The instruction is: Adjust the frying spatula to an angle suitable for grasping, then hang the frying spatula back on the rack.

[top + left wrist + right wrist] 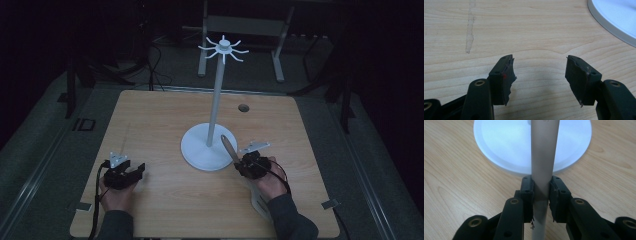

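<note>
Dim floor and cables surround the wooden table point(165, 210), where near the person's edge both hands rest. The right gripper point(541, 195) is clamped on a pale, flat-sided utensil handle point(543, 157), which runs past the jaws toward the round white base point(499, 147) of the hook stand point(216, 107) just ahead. Held so far down its length, the handle could pivot or slide in the pads as it is raised toward the hooks point(223, 49) far above, and a knock could tip the stand. The left gripper point(539, 75) stands spread with nothing between its jaws, over bare wood beside the base. From above, the hooks are plain; the right gripper view reveals the pad contact.
</note>
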### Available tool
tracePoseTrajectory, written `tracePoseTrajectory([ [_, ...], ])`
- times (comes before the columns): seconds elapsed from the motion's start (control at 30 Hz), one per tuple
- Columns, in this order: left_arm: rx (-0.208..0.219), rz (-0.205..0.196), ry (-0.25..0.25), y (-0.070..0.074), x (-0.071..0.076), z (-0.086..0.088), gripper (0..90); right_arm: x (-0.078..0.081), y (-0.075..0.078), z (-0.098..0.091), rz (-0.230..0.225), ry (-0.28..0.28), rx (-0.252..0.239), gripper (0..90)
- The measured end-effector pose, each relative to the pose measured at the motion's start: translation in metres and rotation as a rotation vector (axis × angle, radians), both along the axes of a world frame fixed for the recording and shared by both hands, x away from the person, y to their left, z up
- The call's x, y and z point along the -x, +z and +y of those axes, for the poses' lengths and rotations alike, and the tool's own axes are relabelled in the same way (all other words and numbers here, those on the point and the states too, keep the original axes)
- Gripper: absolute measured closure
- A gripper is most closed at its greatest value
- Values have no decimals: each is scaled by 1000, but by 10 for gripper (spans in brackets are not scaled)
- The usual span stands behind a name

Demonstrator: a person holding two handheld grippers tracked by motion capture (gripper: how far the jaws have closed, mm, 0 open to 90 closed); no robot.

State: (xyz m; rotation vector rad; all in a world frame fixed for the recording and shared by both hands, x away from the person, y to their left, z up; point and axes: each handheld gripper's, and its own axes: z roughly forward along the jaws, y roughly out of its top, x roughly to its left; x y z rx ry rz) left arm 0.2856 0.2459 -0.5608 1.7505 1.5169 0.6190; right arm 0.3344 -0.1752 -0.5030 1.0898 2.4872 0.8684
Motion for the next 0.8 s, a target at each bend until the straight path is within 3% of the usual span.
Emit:
tracePoseTrajectory([
  [0.8,0,1,2,0,0,0,400,10,31,-11,-173,-8,-113,747],
])
